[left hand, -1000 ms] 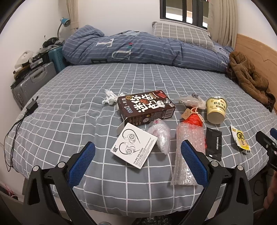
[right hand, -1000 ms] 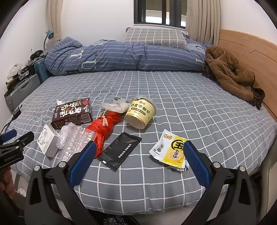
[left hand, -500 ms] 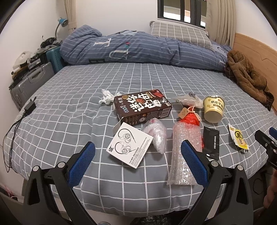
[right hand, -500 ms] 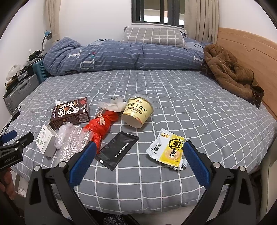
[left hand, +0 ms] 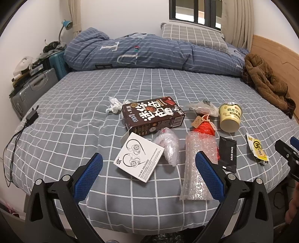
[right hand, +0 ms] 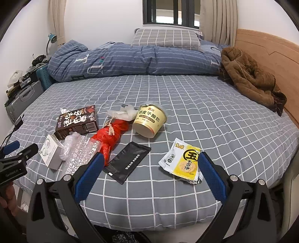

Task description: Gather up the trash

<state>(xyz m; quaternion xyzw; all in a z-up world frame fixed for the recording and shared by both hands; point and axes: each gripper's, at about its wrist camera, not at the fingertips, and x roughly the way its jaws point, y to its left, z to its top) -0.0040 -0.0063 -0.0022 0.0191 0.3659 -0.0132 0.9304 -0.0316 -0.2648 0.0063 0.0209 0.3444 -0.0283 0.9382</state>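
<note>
On the grey checked bed (left hand: 74, 115), my left tongs (left hand: 147, 169) and right tongs (right hand: 149, 168) hover released (nothing gripped) over the earphone box (left hand: 139, 158), bubble wrap (left hand: 196, 168) and yellow snack wrapper (right hand: 183, 160).

Black two-finger left gripper (left hand: 147, 175), right gripper (right hand: 149, 173), blue textured pads (left hand: 87, 177), silver screws, possibly printed lettering

Both views evenly lit, prob. by overhead room light. Window (right hand: 169, 11) pale, no glare. Shadows soft. Strong fisheye bending, dark vignette at corners. Focus sharp; slight softness near edges.
</note>
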